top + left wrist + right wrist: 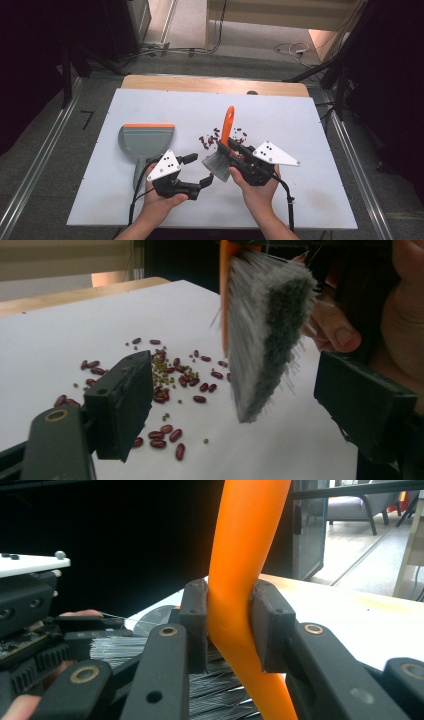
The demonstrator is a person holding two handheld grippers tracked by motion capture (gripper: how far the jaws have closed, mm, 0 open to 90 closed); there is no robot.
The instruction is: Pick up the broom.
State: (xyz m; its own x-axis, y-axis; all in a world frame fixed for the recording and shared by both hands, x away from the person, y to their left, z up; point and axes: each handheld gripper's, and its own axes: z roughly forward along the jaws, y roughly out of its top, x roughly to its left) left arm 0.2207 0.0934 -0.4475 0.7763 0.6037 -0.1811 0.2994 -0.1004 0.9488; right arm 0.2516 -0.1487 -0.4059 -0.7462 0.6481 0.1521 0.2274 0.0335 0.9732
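Brush [240, 580] handle glossy orange plastic; bristles grey, fine; table [150, 107] matt white.

A white table top [150, 107], rectangular, with a strip of pale wood [210, 83] showing along its far edge. Flat on the left half, a grey dustpan [145, 141] with an orange lip, mouth facing away, handle running back toward the near edge. Near the middle, a loose scatter of dark red beans [167, 390] lying straight on the white surface, with a few small green beans [160, 360] mixed in at the thickest part. Beans well apart from the dustpan, to its right
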